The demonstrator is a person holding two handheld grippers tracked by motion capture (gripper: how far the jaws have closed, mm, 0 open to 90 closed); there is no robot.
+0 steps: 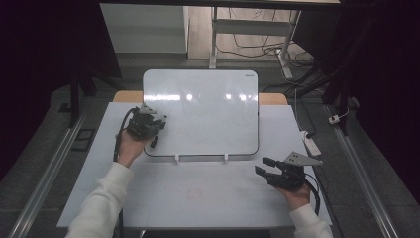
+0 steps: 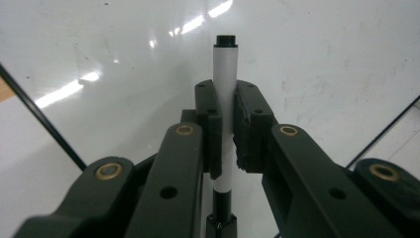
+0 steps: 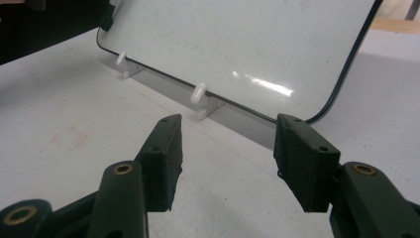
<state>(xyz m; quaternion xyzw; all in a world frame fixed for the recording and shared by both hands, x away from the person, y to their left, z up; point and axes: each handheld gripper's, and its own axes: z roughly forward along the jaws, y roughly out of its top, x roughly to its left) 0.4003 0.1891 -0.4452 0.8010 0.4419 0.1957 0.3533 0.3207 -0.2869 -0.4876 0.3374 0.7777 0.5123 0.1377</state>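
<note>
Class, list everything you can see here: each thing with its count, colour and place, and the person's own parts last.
whiteboard: one, white with a dark edge, propped on the table's far middle
clips: two, white, at the whiteboard's bottom edge
marker: one, white with a black end, clamped in the left gripper
table: one, white
power strip: one, white, off the table's right edge
left gripper: black, at the whiteboard's left edge
right gripper: black, open, near right
sleeves: two, white

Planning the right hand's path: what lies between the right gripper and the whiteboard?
Just bare white tabletop. In the right gripper view, the right gripper faces the whiteboard over open surface, reaching its two small white support feet.
</note>
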